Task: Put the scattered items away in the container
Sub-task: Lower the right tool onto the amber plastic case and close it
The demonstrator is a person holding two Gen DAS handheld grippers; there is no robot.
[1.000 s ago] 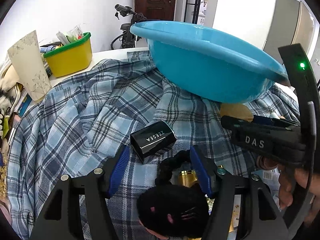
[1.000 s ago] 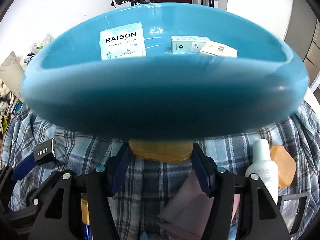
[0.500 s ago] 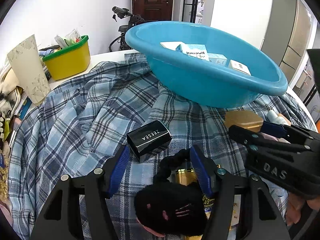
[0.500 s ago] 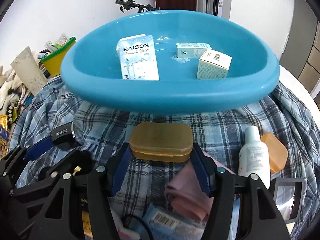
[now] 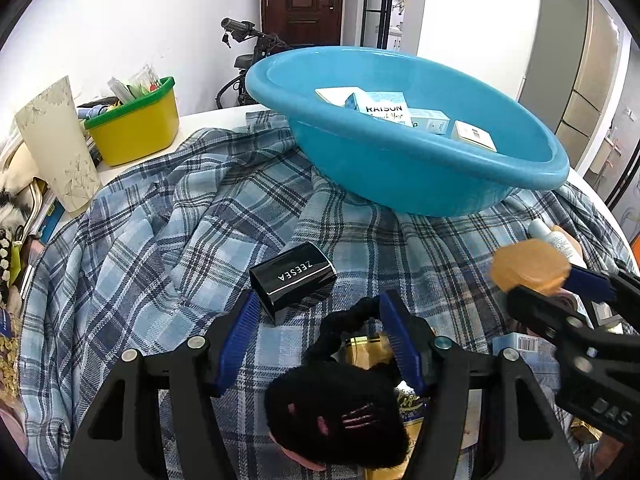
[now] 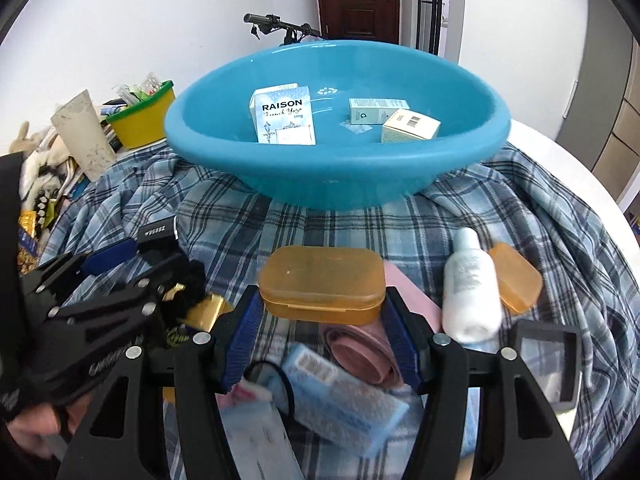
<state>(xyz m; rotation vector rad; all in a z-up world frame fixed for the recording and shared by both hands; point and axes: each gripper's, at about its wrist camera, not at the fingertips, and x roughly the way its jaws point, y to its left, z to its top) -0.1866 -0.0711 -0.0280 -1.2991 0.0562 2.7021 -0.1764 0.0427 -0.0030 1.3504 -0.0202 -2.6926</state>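
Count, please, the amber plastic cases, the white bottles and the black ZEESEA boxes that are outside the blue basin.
Amber cases: 2
White bottles: 1
Black ZEESEA boxes: 1
Total: 4

Your left gripper (image 5: 320, 336) covers much of the gold item (image 5: 366, 350) beneath it, so you cannot tell what that is. The black fuzzy item (image 5: 336, 408) is cut off at the bottom edge of the left wrist view. In the right wrist view, the pale blue packets (image 6: 344, 400) under your right gripper (image 6: 322, 332) are blurred and their print unreadable. The black-framed object (image 6: 546, 364) is partly hidden by that gripper's arm.
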